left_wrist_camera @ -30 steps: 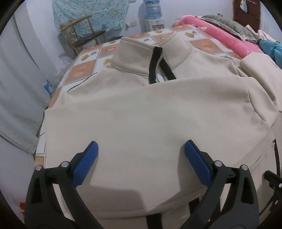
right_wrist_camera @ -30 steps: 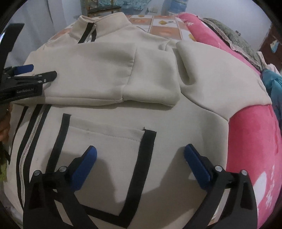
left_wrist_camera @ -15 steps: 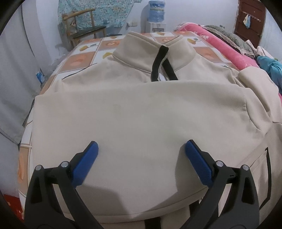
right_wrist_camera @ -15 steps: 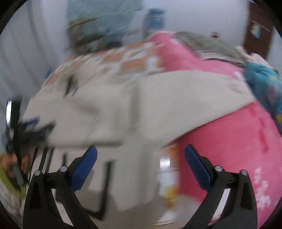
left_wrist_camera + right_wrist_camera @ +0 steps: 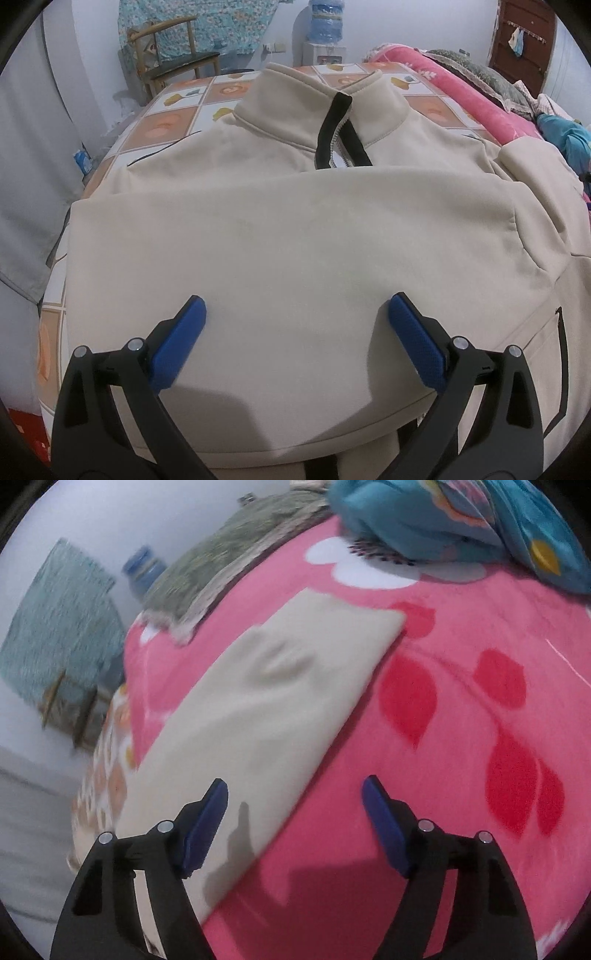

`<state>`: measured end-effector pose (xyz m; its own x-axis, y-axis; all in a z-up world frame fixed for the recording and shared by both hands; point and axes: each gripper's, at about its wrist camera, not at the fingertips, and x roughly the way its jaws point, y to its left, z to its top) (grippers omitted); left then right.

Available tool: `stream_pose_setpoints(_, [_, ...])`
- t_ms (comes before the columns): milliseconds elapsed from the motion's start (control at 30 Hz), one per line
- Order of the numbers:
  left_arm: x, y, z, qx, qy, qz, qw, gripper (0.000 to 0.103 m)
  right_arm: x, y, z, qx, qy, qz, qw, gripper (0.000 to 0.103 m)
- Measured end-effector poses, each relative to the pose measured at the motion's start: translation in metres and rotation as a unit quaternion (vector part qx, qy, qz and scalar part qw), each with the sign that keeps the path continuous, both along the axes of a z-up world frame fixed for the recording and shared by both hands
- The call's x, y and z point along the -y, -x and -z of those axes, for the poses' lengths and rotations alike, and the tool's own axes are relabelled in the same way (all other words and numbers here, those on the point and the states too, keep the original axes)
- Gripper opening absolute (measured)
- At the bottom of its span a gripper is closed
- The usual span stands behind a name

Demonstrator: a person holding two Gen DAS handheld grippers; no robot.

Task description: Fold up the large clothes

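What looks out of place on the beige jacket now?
One beige sleeve is not folded in: it lies stretched out over the pink blanket, away from the jacket body. The other sleeve is already folded across the chest. Both tongs are open and hold nothing.

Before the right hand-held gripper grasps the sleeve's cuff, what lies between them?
Only the beige sleeve itself, stretched over the pink blanket; the right wrist view shows it.

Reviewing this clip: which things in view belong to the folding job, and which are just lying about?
Part of the job:
beige jacket
its outstretched sleeve
left claw, open
right claw, open

Just lying about:
pink blanket
blue cloth
chair
water bottle
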<state>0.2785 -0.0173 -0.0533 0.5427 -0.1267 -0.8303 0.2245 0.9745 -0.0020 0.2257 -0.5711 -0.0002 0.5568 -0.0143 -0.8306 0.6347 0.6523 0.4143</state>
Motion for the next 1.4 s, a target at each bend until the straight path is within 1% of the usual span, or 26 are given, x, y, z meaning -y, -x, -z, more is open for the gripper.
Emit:
stream_pose_setpoints(100, [0.000, 0.000, 0.000, 0.000, 0.000, 0.000, 1.0000, 0.097, 0.018, -0.010, 0.006, 0.007, -0.012, 0.018, 1.000, 0.068])
stream_pose_setpoints(267, [0.000, 0.000, 0.000, 0.000, 0.000, 0.000, 1.0000, 0.097, 0.037, -0.026, 0.010, 0.011, -0.013, 0.037, 0.999, 0.061])
stream_pose_setpoints(333, [0.000, 0.000, 0.000, 0.001, 0.000, 0.000, 1.0000, 0.097, 0.044, -0.029, 0.011, 0.015, -0.016, 0.048, 0.999, 0.053])
stream_pose_setpoints(400, [0.000, 0.000, 0.000, 0.002, 0.000, 0.000, 1.0000, 0.097, 0.054, -0.033, 0.013, 0.014, -0.014, 0.060, 0.998, 0.047])
stream_pose_setpoints(467, [0.000, 0.000, 0.001, 0.003, -0.001, -0.003, 1.0000, 0.097, 0.059, -0.036, 0.012, 0.018, -0.009, 0.061, 0.998, 0.044])
stream_pose_setpoints(567, [0.000, -0.001, 0.000, 0.000, -0.001, -0.004, 1.0000, 0.097, 0.062, -0.038, 0.010, 0.015, 0.001, 0.056, 0.998, 0.041])
stream_pose_setpoints(767, [0.000, -0.003, 0.000, -0.003, -0.002, -0.005, 1.0000, 0.097, 0.064, -0.035, 0.000, 0.038, -0.005, 0.058, 0.998, 0.027])
stream_pose_setpoints(833, [0.001, -0.003, 0.000, -0.003, -0.003, -0.007, 1.0000, 0.097, 0.061, -0.038, -0.003, 0.032, 0.007, 0.053, 0.998, 0.021])
stream_pose_setpoints(867, [0.001, -0.003, 0.000, -0.004, -0.003, -0.008, 1.0000, 0.097, 0.059, -0.041, -0.003, 0.022, 0.017, 0.049, 0.998, 0.019])
stream_pose_setpoints(900, [0.002, -0.003, 0.000, -0.004, -0.003, -0.009, 0.9999, 0.097, 0.057, -0.042, -0.004, 0.018, 0.021, 0.047, 0.998, 0.015])
stream_pose_setpoints(967, [0.002, -0.003, 0.000, -0.006, -0.003, -0.009, 0.9999, 0.097, 0.053, -0.044, -0.008, 0.018, 0.031, 0.043, 0.998, 0.012])
stream_pose_setpoints(1067, [0.002, -0.004, 0.000, -0.006, -0.003, -0.008, 0.9999, 0.097, 0.043, -0.038, -0.028, 0.041, 0.049, 0.036, 0.997, 0.011])
stream_pose_setpoints(1200, [0.002, -0.003, 0.000, -0.004, -0.003, -0.009, 1.0000, 0.097, 0.018, -0.026, -0.072, 0.075, 0.090, 0.013, 0.993, 0.011])
stream_pose_setpoints(1300, [0.001, -0.002, 0.001, -0.002, -0.002, -0.008, 1.0000, 0.097, -0.013, -0.014, -0.114, 0.111, 0.120, -0.014, 0.986, 0.011])
stream_pose_setpoints(1400, [0.001, -0.003, 0.001, -0.004, -0.001, -0.006, 1.0000, 0.097, -0.045, -0.005, -0.148, 0.138, 0.146, -0.041, 0.979, 0.011])
